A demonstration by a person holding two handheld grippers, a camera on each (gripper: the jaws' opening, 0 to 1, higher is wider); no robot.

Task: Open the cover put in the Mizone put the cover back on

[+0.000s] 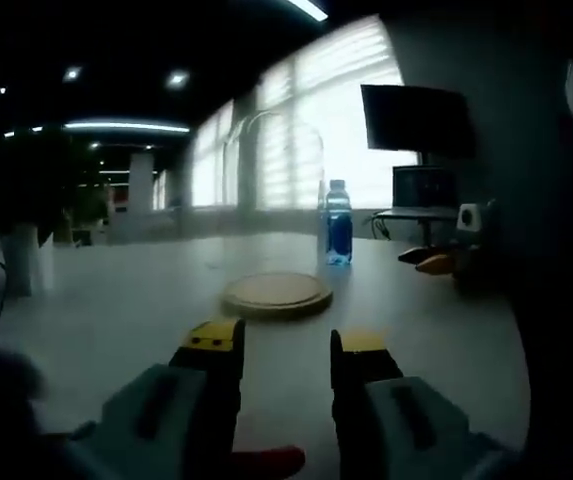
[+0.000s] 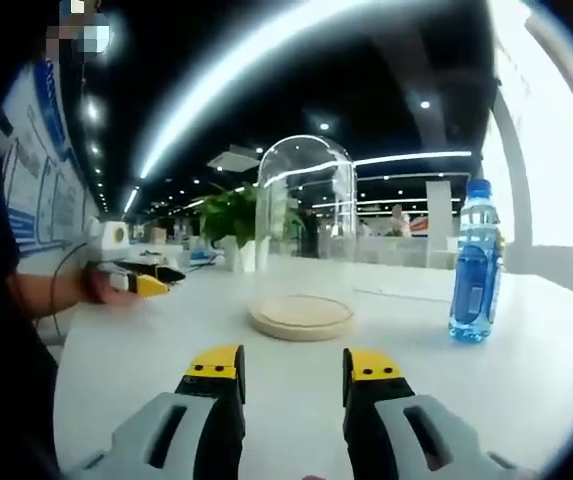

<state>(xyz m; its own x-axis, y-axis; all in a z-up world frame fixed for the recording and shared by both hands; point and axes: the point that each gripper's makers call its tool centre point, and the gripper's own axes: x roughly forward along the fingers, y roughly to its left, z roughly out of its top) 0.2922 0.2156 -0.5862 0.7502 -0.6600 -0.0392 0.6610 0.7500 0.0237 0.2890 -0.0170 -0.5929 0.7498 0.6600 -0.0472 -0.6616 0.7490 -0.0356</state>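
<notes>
Nearest, the right claw (image 2: 294,372) stands with jaws parted, gripping nothing, above the white tabletop (image 2: 146,370); the left claw (image 1: 286,345) likewise. At twelve o'clock the clear glass dome cover (image 2: 306,225) sits on its round wooden base (image 2: 301,316). The blue Mizone bottle (image 2: 472,265) stands upright at two o'clock. Lifting the dome straight up, gripped evenly, should avoid dragging the base.

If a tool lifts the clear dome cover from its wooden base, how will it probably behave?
The clear dome cover looks like thin glass or hard plastic, so it is probably stiff, smooth and slippery, and may be fragile. It is tall over a narrow wooden base, so a push near its top would likely tip it.
</notes>
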